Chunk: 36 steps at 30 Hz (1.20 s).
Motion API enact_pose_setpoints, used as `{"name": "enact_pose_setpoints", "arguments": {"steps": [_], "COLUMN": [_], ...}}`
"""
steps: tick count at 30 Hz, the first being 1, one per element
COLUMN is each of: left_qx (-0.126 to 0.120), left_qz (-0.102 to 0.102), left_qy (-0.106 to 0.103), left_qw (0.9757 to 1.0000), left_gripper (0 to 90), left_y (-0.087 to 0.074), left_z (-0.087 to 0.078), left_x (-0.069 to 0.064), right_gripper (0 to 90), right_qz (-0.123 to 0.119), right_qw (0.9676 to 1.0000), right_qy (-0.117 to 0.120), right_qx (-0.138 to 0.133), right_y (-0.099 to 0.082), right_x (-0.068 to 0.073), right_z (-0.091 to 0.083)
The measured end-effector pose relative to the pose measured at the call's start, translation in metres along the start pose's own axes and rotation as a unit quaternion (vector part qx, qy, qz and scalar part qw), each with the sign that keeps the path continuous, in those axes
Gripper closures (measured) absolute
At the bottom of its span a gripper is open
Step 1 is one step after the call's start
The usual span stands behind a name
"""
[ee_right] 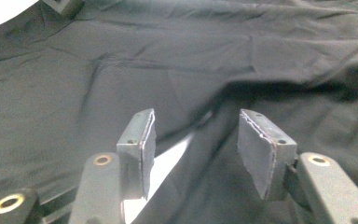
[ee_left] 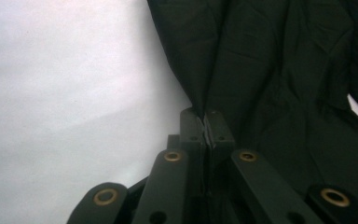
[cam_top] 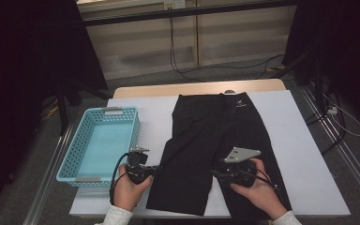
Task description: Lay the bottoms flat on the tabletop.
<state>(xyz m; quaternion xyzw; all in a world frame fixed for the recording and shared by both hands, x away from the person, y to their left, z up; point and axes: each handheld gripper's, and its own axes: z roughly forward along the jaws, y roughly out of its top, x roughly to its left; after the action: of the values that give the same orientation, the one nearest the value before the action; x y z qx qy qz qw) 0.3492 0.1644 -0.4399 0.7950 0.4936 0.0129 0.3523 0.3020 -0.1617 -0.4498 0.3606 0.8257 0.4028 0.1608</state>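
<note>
A pair of black shorts (cam_top: 215, 136) lies flat on the white table (cam_top: 300, 154), waistband at the far side and legs toward me. My left gripper (cam_top: 158, 168) sits at the outer edge of the left leg. In the left gripper view its jaws (ee_left: 207, 122) are shut on a pinched fold of the shorts' (ee_left: 270, 70) edge. My right gripper (cam_top: 214, 173) rests over the inner edge of the right leg. Its jaws (ee_right: 196, 140) stand open above the cloth (ee_right: 191, 60), and a white strip of table (ee_right: 168, 161) shows between the two legs.
A light blue perforated basket (cam_top: 70, 159) stands empty at the table's left, just beyond my left hand. Bare white table runs along the right of the shorts. Cables lie on the floor past the far edge.
</note>
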Motion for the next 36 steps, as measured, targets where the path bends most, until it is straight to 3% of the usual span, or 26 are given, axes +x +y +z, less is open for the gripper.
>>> {"name": "enact_pose_setpoints", "arguments": {"steps": [3, 8, 14, 17, 19, 22, 29, 36], "left_qx": [-0.005, -0.004, 0.001, 0.003, 0.005, 0.008, 0.009, 0.005], "left_qz": [-0.002, -0.005, -0.007, -0.004, -0.006, -0.009, -0.005, -0.007], "left_qy": [0.003, 0.012, 0.014, 0.016, 0.022, 0.022, 0.038, 0.049], "left_qw": [1.0, 0.9999, 0.9999, 0.9999, 0.9997, 0.9997, 0.9992, 0.9988], "left_gripper": [88.6, 88.7, 88.7, 88.5, 88.5, 88.8, 88.9, 89.1], "left_y": [0.001, 0.0, -0.001, -0.001, 0.0, 0.0, 0.0, 0.0], "left_z": [-0.004, -0.008, -0.007, -0.005, -0.004, -0.003, -0.004, -0.009], "left_x": [0.0, 0.001, 0.003, 0.003, 0.003, 0.003, 0.002, 0.003], "right_gripper": [55.4, 54.7, 50.4, 49.5, 49.3, 48.6, 49.3, 49.4], "right_qz": [-0.004, -0.01, 0.03, 0.059, 0.075, 0.091, 0.127, 0.139], "right_qw": [1.0, 0.9997, 0.9988, 0.9956, 0.9918, 0.987, 0.977, 0.9728], "right_qy": [0.001, 0.008, -0.038, -0.072, -0.103, -0.132, -0.17, -0.183], "right_qx": [0.006, 0.022, -0.001, -0.002, 0.002, 0.007, 0.021, 0.028], "right_y": [0.003, 0.001, -0.005, -0.016, -0.024, -0.034, -0.052, -0.059], "right_x": [0.002, 0.001, -0.034, -0.056, -0.07, -0.086, -0.108, -0.117], "right_z": [0.01, 0.015, -0.018, -0.034, -0.043, -0.051, -0.064, -0.07]}}
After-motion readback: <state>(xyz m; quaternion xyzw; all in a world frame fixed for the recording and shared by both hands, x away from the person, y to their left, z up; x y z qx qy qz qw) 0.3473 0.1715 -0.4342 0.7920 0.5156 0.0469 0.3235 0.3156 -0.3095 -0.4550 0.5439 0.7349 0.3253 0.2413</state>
